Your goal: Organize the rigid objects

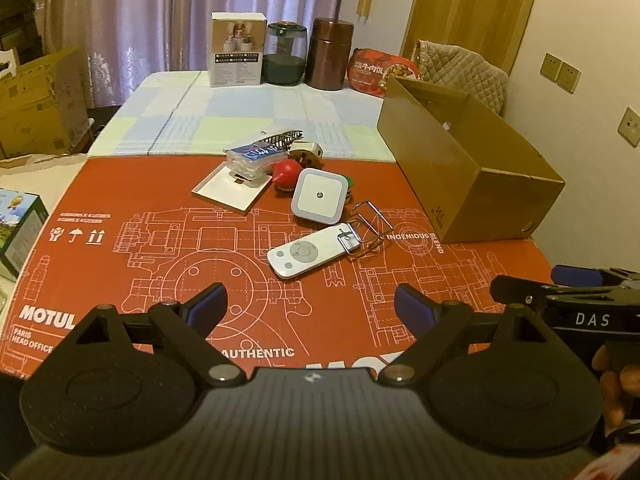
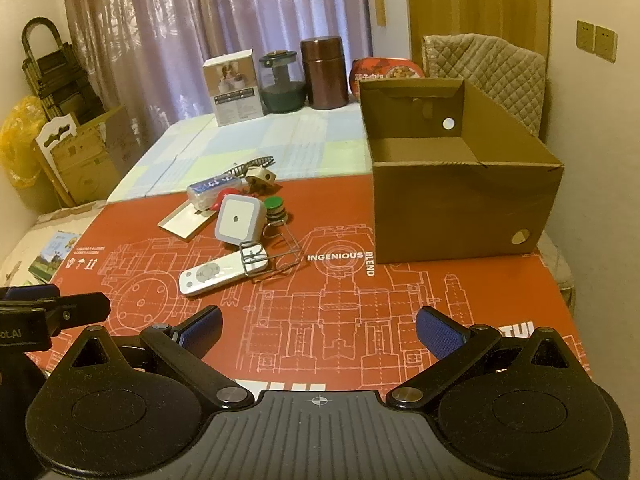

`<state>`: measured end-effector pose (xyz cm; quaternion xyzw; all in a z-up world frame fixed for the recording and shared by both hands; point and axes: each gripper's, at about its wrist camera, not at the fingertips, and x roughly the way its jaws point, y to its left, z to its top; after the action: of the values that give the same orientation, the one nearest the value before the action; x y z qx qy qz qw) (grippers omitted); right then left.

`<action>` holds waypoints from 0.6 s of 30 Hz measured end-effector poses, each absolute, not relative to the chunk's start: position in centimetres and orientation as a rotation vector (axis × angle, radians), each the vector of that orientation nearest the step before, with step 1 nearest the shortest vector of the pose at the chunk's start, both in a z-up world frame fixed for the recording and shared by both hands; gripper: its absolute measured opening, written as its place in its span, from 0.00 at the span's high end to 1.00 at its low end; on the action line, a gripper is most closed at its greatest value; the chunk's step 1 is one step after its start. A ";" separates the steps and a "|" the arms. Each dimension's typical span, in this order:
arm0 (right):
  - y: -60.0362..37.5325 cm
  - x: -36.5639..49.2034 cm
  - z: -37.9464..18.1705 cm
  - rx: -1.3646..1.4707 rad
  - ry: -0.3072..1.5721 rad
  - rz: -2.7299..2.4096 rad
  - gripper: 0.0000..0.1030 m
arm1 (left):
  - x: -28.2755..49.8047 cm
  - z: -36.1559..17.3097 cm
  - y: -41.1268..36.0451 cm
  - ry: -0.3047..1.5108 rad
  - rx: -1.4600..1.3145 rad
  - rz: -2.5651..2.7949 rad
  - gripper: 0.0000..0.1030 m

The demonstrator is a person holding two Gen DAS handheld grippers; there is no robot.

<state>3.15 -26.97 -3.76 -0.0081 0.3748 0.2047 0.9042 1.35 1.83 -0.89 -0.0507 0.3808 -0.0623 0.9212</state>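
Clutter pile sits ahead of both spread, empty claws, left of one cardboard box; one remote nearest.

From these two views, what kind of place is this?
Probably a home room, perhaps a bedroom: long curtains, a quilted chair cover and stored cardboard boxes beside the work surface.

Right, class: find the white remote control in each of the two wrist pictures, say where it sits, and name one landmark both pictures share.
Left wrist view: the remote control lies just right of centre on the red mat, a wire clip overlapping its far end.
Right wrist view: the remote control lies left of centre, below the square night light.
Shared landmark: the open cardboard box.
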 end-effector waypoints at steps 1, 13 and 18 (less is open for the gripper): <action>-26.9 3.3 -3.8 -0.018 0.773 0.428 0.03 | 1.6 -1.1 2.0 0.783 -0.103 -0.129 0.15; -25.1 7.3 -5.6 -0.051 0.736 0.549 0.03 | 8.0 -2.8 4.1 0.776 0.089 -0.254 0.15; -23.5 9.5 -7.2 -0.090 0.743 0.607 0.03 | 10.6 -5.1 4.6 0.804 0.163 -0.302 0.15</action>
<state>9.48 -23.52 -7.25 -0.0431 0.3573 0.2917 0.8862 10.63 4.56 -5.13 0.0788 0.3892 -0.1463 0.9060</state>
